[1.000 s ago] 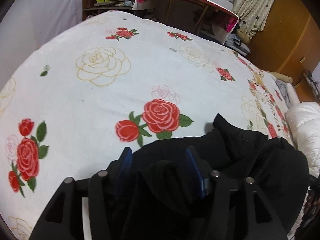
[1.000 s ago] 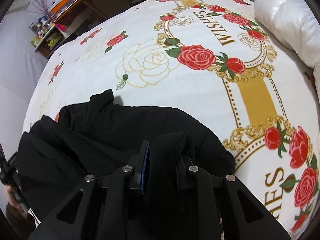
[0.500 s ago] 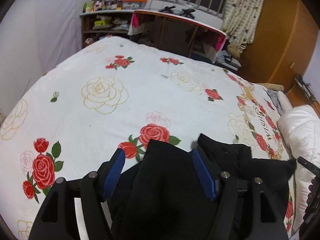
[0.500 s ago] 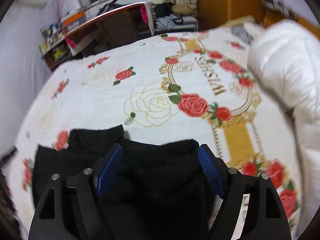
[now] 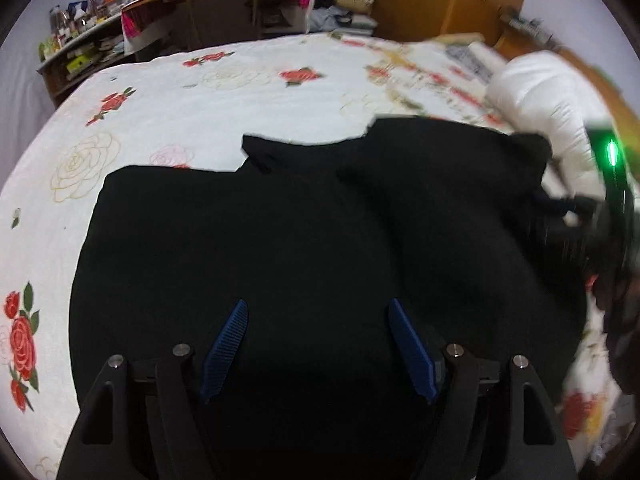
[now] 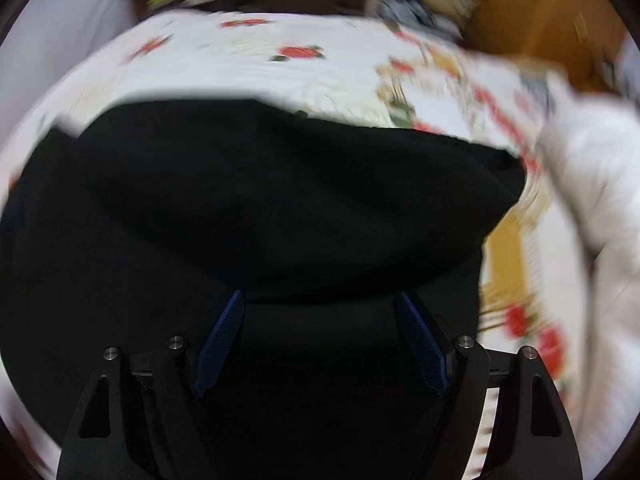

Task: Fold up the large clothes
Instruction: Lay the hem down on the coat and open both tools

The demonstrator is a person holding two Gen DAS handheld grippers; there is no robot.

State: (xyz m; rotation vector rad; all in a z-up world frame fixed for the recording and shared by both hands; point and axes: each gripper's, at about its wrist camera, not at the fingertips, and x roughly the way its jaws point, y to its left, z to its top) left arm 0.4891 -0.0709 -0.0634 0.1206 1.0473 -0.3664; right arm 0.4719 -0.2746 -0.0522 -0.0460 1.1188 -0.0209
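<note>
Your left gripper (image 5: pixel 318 350) and right gripper (image 6: pixel 320 342), jaws just spread, release the black garment (image 5: pixel 320 232) so the fold rests on the bed (image 5: pixel 168 92)

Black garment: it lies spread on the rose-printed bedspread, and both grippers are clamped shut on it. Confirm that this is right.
Not quite. The black garment does lie spread on the rose-printed bedspread, but neither gripper is clamped on it. The left wrist view shows the left gripper with its blue pads wide apart above the cloth, and the right wrist view shows the right gripper the same.
</note>
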